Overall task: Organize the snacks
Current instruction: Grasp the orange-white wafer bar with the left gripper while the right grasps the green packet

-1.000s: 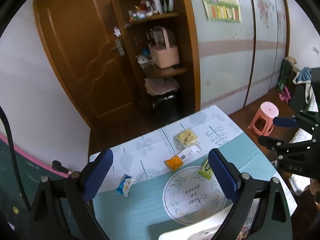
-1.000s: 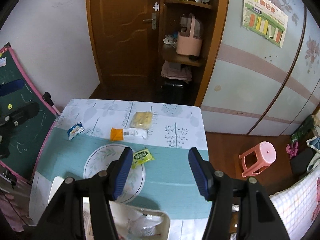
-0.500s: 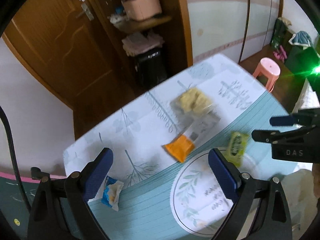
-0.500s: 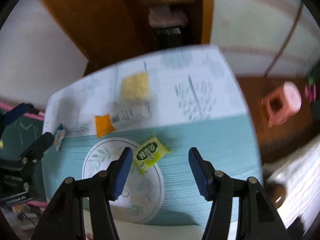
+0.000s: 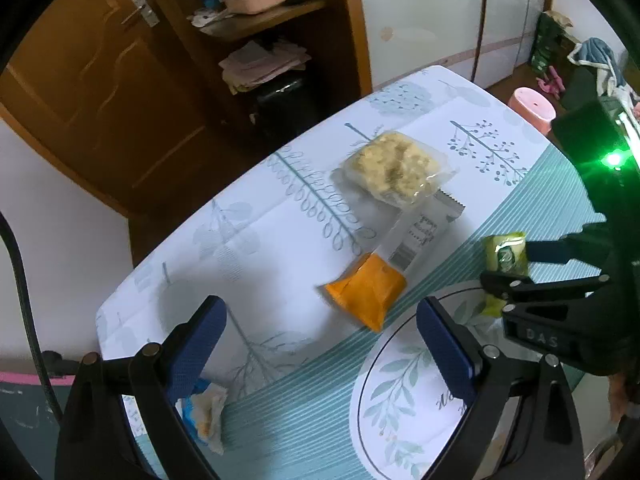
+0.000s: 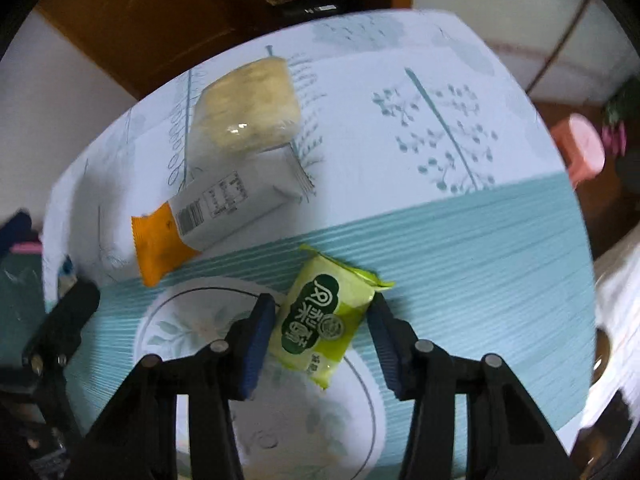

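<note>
A green snack packet (image 6: 324, 320) lies on the teal table mat by the round leaf print. My right gripper (image 6: 322, 320) points down over it, one finger on each side; the jaws are closing and I see no firm press. In the left wrist view this packet (image 5: 504, 254) shows between the right gripper's (image 5: 508, 268) fingers. My left gripper (image 5: 320, 320) hangs open above the table with nothing in it. Beyond it lie an orange-and-white packet (image 5: 368, 292) and a clear-wrapped yellow cake (image 5: 394, 172). A blue-and-white packet (image 5: 204, 412) sits by its left finger.
The table (image 5: 260, 240) has a white leaf-print cloth at the back and a teal mat in front. A pink stool (image 5: 532, 104) stands on the floor to the right. Behind the table are a brown door and a shelf unit (image 5: 260, 20).
Both grippers have dropped toward the table and tilted downward. The right gripper's jaws have narrowed and now straddle the green packet. The snacks have not moved.
</note>
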Motion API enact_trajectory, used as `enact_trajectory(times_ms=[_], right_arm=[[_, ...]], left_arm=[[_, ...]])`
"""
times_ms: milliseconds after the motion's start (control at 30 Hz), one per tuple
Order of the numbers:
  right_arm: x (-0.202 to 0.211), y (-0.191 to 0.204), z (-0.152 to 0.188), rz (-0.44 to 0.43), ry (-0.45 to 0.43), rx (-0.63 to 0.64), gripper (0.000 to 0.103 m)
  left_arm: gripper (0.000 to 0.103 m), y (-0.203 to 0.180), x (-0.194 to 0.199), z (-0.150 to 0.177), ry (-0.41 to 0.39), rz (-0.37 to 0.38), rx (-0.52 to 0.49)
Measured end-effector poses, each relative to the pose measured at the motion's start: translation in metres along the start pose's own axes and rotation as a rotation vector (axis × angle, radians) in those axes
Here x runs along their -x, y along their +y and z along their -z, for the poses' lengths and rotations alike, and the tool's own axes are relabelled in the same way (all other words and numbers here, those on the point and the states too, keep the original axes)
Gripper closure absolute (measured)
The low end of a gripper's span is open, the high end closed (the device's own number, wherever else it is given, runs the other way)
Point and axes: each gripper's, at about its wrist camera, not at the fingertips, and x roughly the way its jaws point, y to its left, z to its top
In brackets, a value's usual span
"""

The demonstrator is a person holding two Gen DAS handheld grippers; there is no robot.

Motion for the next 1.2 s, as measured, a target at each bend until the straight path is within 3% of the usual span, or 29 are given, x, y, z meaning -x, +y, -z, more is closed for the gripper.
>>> enact_trajectory(times_ms=[100, 467, 500, 533, 600, 667, 800, 967, 1200], right_arm=[[0.005, -0.014, 0.001, 0.028, -0.011, 0.002, 0.056], [0.012, -0.072, 0.006, -0.098, 0.004, -0.112, 0.056], [0.012, -0.071, 0.006, -0.099, 0.001, -0.111, 0.056], [0.012, -0.073, 0.005, -0.100, -0.001, -0.108, 0.056], [0.013, -0.073, 0.006, -0.110, -0.002, -0.103, 0.056], [0.014, -0.075, 0.005, -0.118, -0.003, -0.104, 0.056], [0.010, -0.074, 0.004, -0.160, 0.010, -0.106, 0.057], [0.027, -0.081, 0.008, -0.204, -0.012, -0.093, 0.057], [0.082, -0.068, 0.032, -0.275, -0.076, -0.028, 0.057]], left_arm=[[0.007, -0.008, -0.009, -0.004, 0.007, 0.018, -0.023], [0.009, -0.028, -0.068, -0.023, 0.106, 0.080, -0.035], [0.019, -0.027, -0.072, -0.024, 0.117, 0.095, -0.028], [0.037, -0.028, -0.078, -0.024, 0.139, 0.123, -0.017], [0.053, -0.025, -0.079, -0.024, 0.148, 0.184, 0.020], [0.056, -0.025, -0.079, -0.023, 0.158, 0.186, 0.033], [0.069, -0.033, -0.069, -0.015, 0.173, 0.173, 0.027], [0.071, -0.042, -0.047, 0.000, 0.206, 0.172, 0.027], [0.072, -0.042, 0.025, 0.018, 0.140, 0.165, 0.043]])
